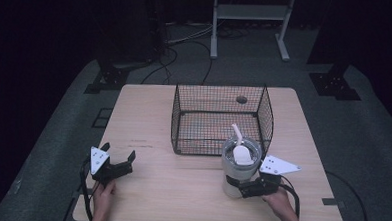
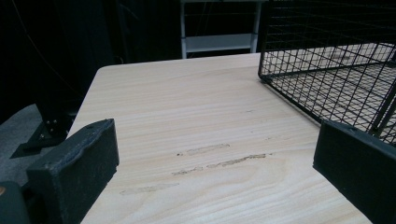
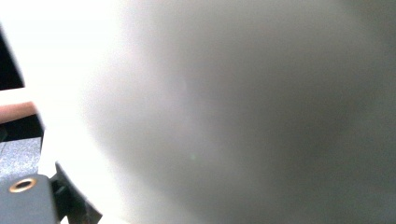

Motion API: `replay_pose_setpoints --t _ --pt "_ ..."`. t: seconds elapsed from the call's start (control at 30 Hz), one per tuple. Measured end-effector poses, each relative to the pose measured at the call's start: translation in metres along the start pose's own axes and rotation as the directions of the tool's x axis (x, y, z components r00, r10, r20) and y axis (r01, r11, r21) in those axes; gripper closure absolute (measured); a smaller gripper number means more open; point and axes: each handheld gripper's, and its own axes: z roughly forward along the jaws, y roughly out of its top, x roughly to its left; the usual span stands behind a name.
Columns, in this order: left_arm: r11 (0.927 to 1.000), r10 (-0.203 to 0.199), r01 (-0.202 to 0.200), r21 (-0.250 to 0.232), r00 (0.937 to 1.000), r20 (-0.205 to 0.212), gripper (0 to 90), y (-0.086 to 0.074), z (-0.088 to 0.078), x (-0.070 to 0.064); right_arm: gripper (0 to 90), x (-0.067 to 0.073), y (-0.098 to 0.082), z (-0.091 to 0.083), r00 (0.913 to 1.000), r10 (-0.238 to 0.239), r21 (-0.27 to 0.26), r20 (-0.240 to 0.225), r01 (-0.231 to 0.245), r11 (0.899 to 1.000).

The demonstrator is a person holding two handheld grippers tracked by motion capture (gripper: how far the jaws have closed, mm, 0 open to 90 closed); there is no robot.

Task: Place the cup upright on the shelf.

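Lower right of the high view, your right gripper (image 1: 241, 186) pinches the pale cylindrical jar (image 1: 239, 167) holding a white scoop (image 1: 240, 151); your left gripper (image 1: 118, 159), lower left, stands spread.

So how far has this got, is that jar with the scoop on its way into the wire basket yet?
Early stage. Done: the right claw has closed on the white jar, scoop inside. In hand: the jar stands just outside the wire basket, at its front edge. Left: probably lifting it in, since the basket holds nothing. The left claw waits open on the table.
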Motion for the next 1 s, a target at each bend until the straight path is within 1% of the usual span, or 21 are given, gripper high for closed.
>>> replay_pose_setpoints --t 0.07,0.1,0.13,0.2,0.37,0.4,0.43,0.47,0.53,0.57,0.6,0.63,0.67,0.7,0.73,0.8,0.87,0.9,1.0 --pt "1.0000 0.002 -0.002 0.002 1.0000 -0.001 0.0 0.000 0.000 0.000 7.6 0.002 0.003 0.000 0.9998 -0.008 -0.003 -0.015 0.008 1.000" --pt "1.0000 0.002 -0.002 0.002 1.0000 -0.001 0.0 0.000 0.000 0.000 7.6 0.002 0.003 0.000 0.9998 -0.008 -0.003 -0.015 0.008 1.000" --pt "1.0000 0.002 -0.002 0.002 1.0000 -0.001 0.0 0.000 0.000 0.000 7.6 0.004 0.007 0.000 0.9996 -0.010 0.001 -0.028 0.010 1.000" --pt "1.0000 0.002 -0.002 0.002 1.0000 -0.001 0.0 0.000 0.000 0.000 7.6 0.005 0.009 0.001 0.9993 -0.007 0.000 -0.036 0.007 1.000" --pt "1.0000 0.000 0.000 0.001 1.0000 -0.001 0.0 0.000 0.000 0.000 7.6 0.006 0.024 0.004 0.9976 -0.017 -0.009 -0.067 0.016 1.000" --pt "1.0000 -0.001 0.001 0.001 1.0000 0.000 0.0 0.000 0.000 0.000 7.6 0.006 0.032 0.006 0.9969 -0.026 -0.010 -0.074 0.026 1.000" --pt "1.0000 -0.001 0.001 0.001 1.0000 0.000 0.0 0.000 0.000 0.000 7.6 0.006 0.036 0.007 0.9966 -0.024 -0.008 -0.079 0.024 1.000" --pt "1.0000 -0.001 0.001 0.001 1.0000 0.000 0.0 0.000 0.000 0.000 7.6 0.006 0.036 0.007 0.9966 -0.024 -0.008 -0.079 0.024 1.000" --pt "1.0000 0.003 -0.003 0.002 1.0000 0.000 0.0 0.000 0.000 0.000 7.6 0.004 0.045 0.009 0.9956 -0.035 -0.016 -0.087 0.034 0.999" --pt "1.0000 0.004 -0.004 0.002 1.0000 -0.001 0.0 0.000 0.000 0.000 7.6 0.002 0.053 0.011 0.9949 -0.037 -0.023 -0.093 0.035 0.999" --pt "1.0000 0.003 -0.003 0.002 1.0000 -0.001 0.0 0.000 0.000 0.000 7.6 0.002 0.053 0.011 0.9949 -0.037 -0.023 -0.093 0.035 0.999" --pt "1.0000 0.002 -0.002 0.003 1.0000 0.000 0.0 0.000 0.000 0.000 7.6 0.001 0.057 0.011 0.9946 -0.038 -0.023 -0.096 0.036 0.999" --pt "1.0000 0.000 0.000 0.001 1.0000 0.001 0.0 0.000 0.000 0.000 7.6 -0.001 0.065 0.014 0.9944 -0.037 -0.033 -0.099 0.034 0.999" --pt "1.0000 0.000 0.000 0.001 1.0000 0.001 0.0 0.000 0.000 0.000 7.6 -0.001 0.065 0.014 0.9944 -0.037 -0.033 -0.099 0.034 0.999" --pt "1.0000 -0.001 0.001 0.002 1.0000 0.001 0.0 0.000 0.000 0.000 7.6 -0.004 0.071 0.016 0.9937 -0.034 -0.039 -0.107 0.030 0.999" --pt "1.0000 0.000 0.000 0.002 1.0000 0.001 0.0 0.000 0.000 0.000 7.6 -0.006 0.075 0.018 0.9934 -0.034 -0.043 -0.110 0.029 0.999" --pt "1.0000 0.000 0.000 0.001 1.0000 0.001 0.0 0.000 0.000 0.000 7.6 -0.011 0.086 0.022 0.9931 -0.020 -0.050 -0.115 0.014 0.999" --pt "1.0000 0.002 -0.002 0.002 1.0000 0.001 0.0 0.000 0.000 0.000 7.6 -0.011 0.086 0.022 0.9931 -0.020 -0.050 -0.115 0.014 0.999" --pt "1.0000 0.000 0.000 0.000 1.0000 0.001 0.0 0.000 0.000 0.000 7.6 -0.014 0.097 0.027 0.9935 -0.021 -0.053 -0.112 0.016 0.998"
